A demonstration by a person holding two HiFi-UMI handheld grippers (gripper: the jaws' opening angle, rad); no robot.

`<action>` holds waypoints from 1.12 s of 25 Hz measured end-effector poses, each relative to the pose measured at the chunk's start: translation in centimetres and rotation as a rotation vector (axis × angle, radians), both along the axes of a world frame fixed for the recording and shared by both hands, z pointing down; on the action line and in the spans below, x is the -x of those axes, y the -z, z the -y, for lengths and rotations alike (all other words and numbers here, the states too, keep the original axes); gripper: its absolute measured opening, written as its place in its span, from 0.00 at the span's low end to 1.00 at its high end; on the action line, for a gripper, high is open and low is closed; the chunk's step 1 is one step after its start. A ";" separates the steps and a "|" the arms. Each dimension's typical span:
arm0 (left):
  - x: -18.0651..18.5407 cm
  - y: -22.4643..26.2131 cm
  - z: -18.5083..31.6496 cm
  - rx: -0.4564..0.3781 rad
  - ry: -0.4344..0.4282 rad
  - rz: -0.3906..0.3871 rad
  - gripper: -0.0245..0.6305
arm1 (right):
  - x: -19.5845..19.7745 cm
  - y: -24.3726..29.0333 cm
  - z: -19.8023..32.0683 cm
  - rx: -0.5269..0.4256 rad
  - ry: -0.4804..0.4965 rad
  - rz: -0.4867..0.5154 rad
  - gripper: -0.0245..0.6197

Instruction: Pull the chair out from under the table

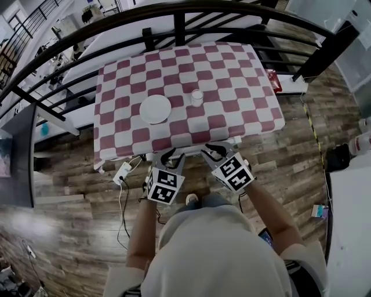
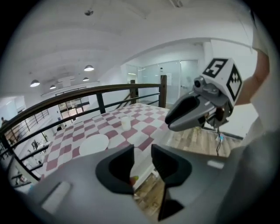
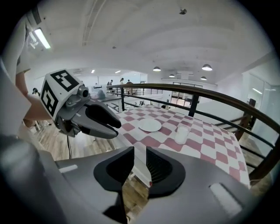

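Nearest is the person's grey-clad torso (image 1: pixel 220 255), with both forearms reaching away toward the near edge of the counter (image 1: pixel 116 139). Each hand carries a gripper with a marker cube. The left gripper (image 1: pixel 166 156) and the right gripper (image 1: pixel 215 152) sit side by side, close together, pointing away and downward at that near edge. Both sets of jaws stand apart and released. Each gripper's own view shows a clear gap between its pads, with nothing pressed between them.

A red-and-white checked cloth (image 1: pixel 232 87) covers the counter and hangs over its sides. On it lie a white plate (image 1: pixel 155 109), left of centre, and a small white cup (image 1: pixel 197 97) just to the plate's right and a little farther off.

Of the chair (image 1: pixel 194 152), only a white strip shows. It is tucked under the cloth's near edge, between the two grippers; whether either touches it cannot be told.

A black railing (image 1: pixel 179 11) curves round the far side. On the wooden floor (image 1: pixel 75 197) to the left lies a white power strip (image 1: pixel 123 172).
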State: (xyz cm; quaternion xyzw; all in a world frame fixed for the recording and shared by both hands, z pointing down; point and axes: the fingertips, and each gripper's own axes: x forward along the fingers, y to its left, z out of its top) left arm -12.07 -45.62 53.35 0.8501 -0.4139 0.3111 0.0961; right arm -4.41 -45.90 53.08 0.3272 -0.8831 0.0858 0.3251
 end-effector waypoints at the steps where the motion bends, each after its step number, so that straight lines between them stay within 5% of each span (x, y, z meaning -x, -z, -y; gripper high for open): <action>1: 0.0 -0.2 0.1 0.003 -0.028 0.030 0.24 | 0.1 -0.2 0.1 -0.001 0.025 -0.021 0.16; 14: -1.4 -3.4 0.8 0.043 -0.318 0.364 0.31 | 0.5 -3.1 0.8 0.025 0.302 -0.280 0.23; 28: -2.8 -7.4 1.2 0.087 -0.560 0.589 0.30 | 1.1 -7.3 1.8 0.048 0.593 -0.553 0.24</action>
